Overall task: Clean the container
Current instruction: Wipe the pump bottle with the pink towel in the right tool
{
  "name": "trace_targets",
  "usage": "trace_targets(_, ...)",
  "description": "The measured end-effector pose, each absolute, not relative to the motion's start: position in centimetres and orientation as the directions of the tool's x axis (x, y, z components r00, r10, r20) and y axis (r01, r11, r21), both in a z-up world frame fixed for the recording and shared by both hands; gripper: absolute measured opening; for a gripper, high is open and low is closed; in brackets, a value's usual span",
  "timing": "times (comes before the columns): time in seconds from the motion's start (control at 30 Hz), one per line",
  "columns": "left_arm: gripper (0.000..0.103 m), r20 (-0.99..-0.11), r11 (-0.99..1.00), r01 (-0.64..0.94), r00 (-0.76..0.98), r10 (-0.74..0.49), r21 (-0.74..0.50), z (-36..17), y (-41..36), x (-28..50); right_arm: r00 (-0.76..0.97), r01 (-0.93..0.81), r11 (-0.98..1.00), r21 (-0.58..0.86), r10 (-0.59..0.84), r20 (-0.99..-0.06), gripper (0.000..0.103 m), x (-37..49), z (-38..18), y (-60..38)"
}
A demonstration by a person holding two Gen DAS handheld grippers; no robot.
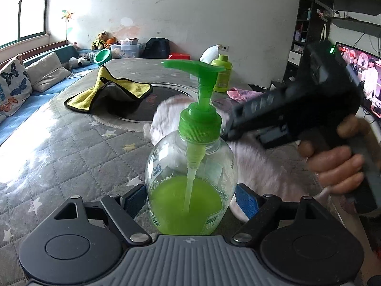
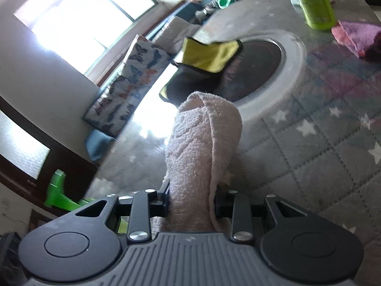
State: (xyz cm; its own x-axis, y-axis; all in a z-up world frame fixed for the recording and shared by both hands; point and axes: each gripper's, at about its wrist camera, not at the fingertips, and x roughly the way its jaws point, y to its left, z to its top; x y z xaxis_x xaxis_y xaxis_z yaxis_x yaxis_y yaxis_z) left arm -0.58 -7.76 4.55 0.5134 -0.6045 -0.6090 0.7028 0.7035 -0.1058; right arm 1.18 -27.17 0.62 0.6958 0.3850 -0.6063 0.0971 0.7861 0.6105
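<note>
Wiping looked underway: the left gripper clamped the pump bottle while the right gripper pinched the pale towel beside it, most surfaces left

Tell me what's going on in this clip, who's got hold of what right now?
A person works with two handheld grippers at a table covered by a quilted star-patterned cloth. The left gripper is clamped around the clear pump bottle of green liquid, keeping it upright. The right gripper is shut on a pale folded towel, which in the left wrist view sits up against the bottle's far shoulder near the green cap, seemingly wiping it. A yellow cloth and a second green bottle lie farther back, untouched.
</note>
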Motion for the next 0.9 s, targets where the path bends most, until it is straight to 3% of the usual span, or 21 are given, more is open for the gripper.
trace_targets(0.63, 0.082, -0.652, 0.816, 0.563, 0.570, -0.499, -0.132, 4.8, -7.8, -2.1, 0.681, 0.094, 0.880, 0.466, 0.285, -0.675, 0.032, -1.7, -0.5, -24.7)
trace_targets(0.9, 0.077, -0.638, 0.769, 0.631, 0.550, -0.538, -0.105, 4.7, -6.9, -3.0, 0.689, 0.104, 0.860, 0.499, 0.300, -0.660, 0.031, -3.3, -0.3, -24.9)
